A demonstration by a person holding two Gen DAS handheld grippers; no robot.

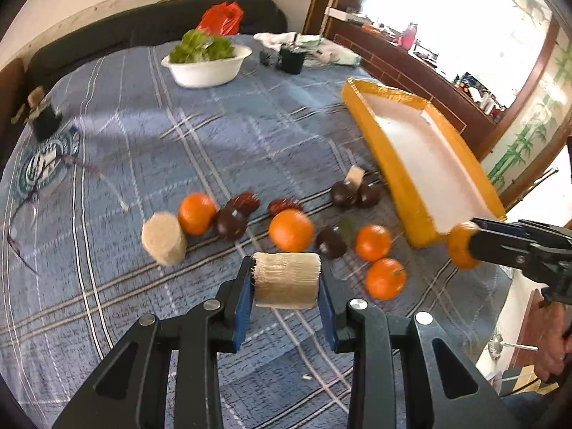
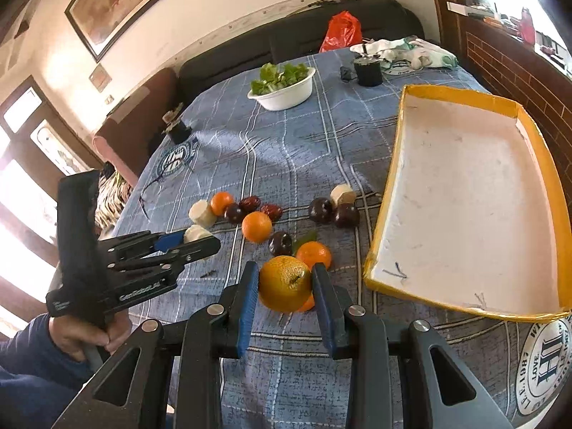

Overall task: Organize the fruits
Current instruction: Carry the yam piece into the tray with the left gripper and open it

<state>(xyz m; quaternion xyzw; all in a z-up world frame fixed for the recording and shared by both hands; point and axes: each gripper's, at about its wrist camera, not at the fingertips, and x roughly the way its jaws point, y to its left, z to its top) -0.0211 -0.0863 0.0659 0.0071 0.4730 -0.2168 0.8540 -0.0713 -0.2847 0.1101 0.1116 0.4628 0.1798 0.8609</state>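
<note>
With the left claw (image 1: 286, 282) clamped on a cane chunk (image 1: 287, 280) and the right claw (image 2: 285, 284) on an orange (image 2: 285, 283), carry both level over the yellow tray's (image 2: 389, 193) near rim before releasing.

blue plaid tablecloth (image 2: 286, 150) | on it: yellow-rimmed tray (image 2: 386, 221), salad bowl (image 2: 286, 96), loose oranges (image 1: 196, 213)
</note>
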